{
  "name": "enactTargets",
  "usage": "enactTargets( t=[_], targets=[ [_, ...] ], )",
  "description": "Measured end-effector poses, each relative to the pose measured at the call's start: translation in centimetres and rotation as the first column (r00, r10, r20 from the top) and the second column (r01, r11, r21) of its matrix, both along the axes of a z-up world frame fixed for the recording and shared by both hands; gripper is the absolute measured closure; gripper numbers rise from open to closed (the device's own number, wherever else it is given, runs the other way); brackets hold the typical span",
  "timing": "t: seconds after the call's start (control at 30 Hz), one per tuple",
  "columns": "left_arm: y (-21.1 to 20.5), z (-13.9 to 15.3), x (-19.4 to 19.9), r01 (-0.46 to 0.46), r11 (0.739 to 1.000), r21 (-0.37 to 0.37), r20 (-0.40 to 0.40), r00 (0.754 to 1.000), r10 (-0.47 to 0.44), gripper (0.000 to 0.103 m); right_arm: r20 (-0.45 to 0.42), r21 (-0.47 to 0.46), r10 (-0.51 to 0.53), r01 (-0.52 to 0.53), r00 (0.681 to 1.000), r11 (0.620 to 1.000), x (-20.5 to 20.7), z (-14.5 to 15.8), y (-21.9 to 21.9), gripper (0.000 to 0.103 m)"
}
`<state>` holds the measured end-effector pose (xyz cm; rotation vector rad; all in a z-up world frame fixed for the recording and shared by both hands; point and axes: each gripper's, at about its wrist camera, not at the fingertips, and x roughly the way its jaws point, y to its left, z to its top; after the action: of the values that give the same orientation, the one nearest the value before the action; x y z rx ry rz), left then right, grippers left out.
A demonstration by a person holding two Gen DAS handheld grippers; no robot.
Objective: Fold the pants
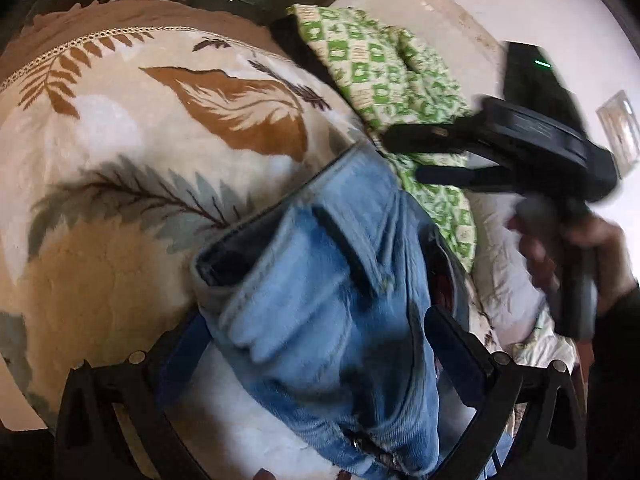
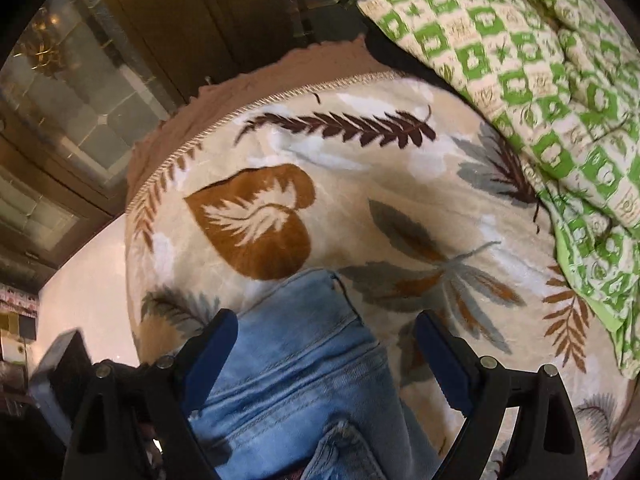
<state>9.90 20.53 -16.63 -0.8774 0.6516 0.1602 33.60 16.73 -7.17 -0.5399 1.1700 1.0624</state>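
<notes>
The light-blue denim pants [image 1: 332,300] lie bunched on the bed, over a cream blanket [image 1: 120,152] printed with brown and grey leaves. From the left wrist view, the left hand-held gripper [image 1: 320,344] has its blue-padded fingers spread wide, one on either side of the heaped denim, with the waistband running between them; nothing is pinched. Off to the right in that same view, the right hand-held gripper [image 1: 440,152] hangs above the bedding, blurred, its two dark fingers apart, with the person's hand [image 1: 576,256] wrapped around the handle. The right wrist view confirms it: fingers wide, the denim passing between them and partly over the left pad [image 2: 212,356], the right pad standing clear over the blanket. A green-and-cream checked quilt [image 2: 540,64] is rumpled along the far right side of the bed.
</notes>
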Motion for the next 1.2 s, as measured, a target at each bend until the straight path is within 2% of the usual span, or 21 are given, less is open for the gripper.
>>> enactTargets(
  t=[0.07, 0.17, 0.27, 0.3, 0.33, 0.37, 0.4, 0.43, 0.47, 0.5, 0.57, 0.77, 0.93, 1.07, 1.17, 1.2],
  targets=[
    [0.3, 0.0, -0.2, 0.009, 1.0, -0.012, 0.01, 1.0, -0.009, 0.0, -0.017, -0.042, -0.009, 0.009, 1.0, 0.999, 0.5, -1.0, 0.8, 0.011],
    [1.2, -0.3, -0.6, -0.003, 0.997, -0.08, 0.039, 0.999, 0.007, 0.0, -0.059, -0.088, -0.028, 0.022, 0.998, 0.996, 1.0, -2.4, 1.9, 0.011],
    [1.1, -0.2, -0.6, 0.001, 0.997, -0.073, 0.039, 0.999, 0.001, 0.0, -0.082, -0.143, -0.054, 0.042, 0.995, 0.989, 1.2, -3.7, 2.8, 0.011],
    [1.1, -0.2, -0.6, 0.001, 0.998, -0.067, 0.036, 0.999, 0.001, 0.001, -0.09, -0.165, -0.059, 0.044, 0.994, 0.985, 1.2, -4.2, 3.0, 0.016],
    [1.0, -0.2, -0.7, -0.002, 0.998, -0.061, 0.033, 0.999, 0.004, 0.003, -0.095, -0.175, -0.054, 0.036, 0.994, 0.984, 1.1, -4.5, 3.2, 0.032],
    [1.1, -0.1, -0.7, -0.009, 0.998, -0.057, 0.023, 1.0, 0.01, 0.009, -0.1, -0.185, -0.047, 0.028, 0.994, 0.982, 0.9, -4.8, 3.4, 0.041],
    [1.2, -0.1, -0.8, -0.021, 0.999, -0.05, 0.009, 1.0, 0.021, 0.022, -0.081, -0.206, -0.046, 0.028, 0.996, 0.978, 0.7, -5.2, 3.5, 0.045],
    [1.4, -0.2, -1.1, -0.038, 0.999, -0.039, -0.012, 0.999, 0.038, 0.03, -0.067, -0.217, -0.036, 0.02, 0.997, 0.976, 0.5, -5.3, 3.5, 0.052],
    [1.8, -0.4, -1.4, -0.058, 0.998, -0.039, -0.027, 0.998, 0.057, 0.048, -0.055, -0.23, -0.023, 0.01, 0.998, 0.973, 0.3, -5.5, 3.5, 0.056],
    [2.1, -0.7, -1.7, -0.068, 0.996, -0.051, -0.035, 0.997, 0.066, 0.059, -0.049, -0.234, -0.023, 0.011, 0.999, 0.972, 0.3, -5.5, 3.4, 0.062],
    [2.5, -1.0, -1.8, -0.067, 0.995, -0.078, -0.02, 0.998, 0.065, 0.063, -0.049, -0.225, -0.031, 0.02, 0.998, 0.974, 0.4, -5.3, 3.1, 0.067],
    [1.6, 0.3, -1.7, -0.038, 0.999, 0.028, -0.007, 0.999, 0.038, 0.072, 0.011, -0.231, -0.003, 0.006, 1.0, 0.973, -1.0, -4.5, 3.4, 0.074],
    [0.5, 1.9, -2.2, -0.032, 0.992, 0.12, 0.037, 0.999, 0.028, 0.073, 0.043, -0.174, 0.009, -0.002, 0.999, 0.985, -2.1, -1.7, 2.2, 0.079],
    [0.7, 1.8, -2.0, -0.041, 0.993, 0.113, 0.024, 0.999, 0.039, 0.073, 0.052, -0.146, -0.008, 0.016, 0.999, 0.989, -2.1, -0.2, 1.0, 0.079],
    [0.9, 1.4, -1.8, -0.048, 0.992, 0.119, -0.005, 0.999, 0.049, 0.072, 0.062, -0.152, -0.022, 0.031, 0.998, 0.988, -1.7, -1.4, 1.7, 0.079],
    [1.1, 1.1, -1.7, -0.051, 0.993, 0.111, -0.027, 0.998, 0.055, 0.068, 0.068, -0.156, -0.032, 0.042, 0.997, 0.987, -1.6, -2.0, 2.1, 0.076]
  ],
)
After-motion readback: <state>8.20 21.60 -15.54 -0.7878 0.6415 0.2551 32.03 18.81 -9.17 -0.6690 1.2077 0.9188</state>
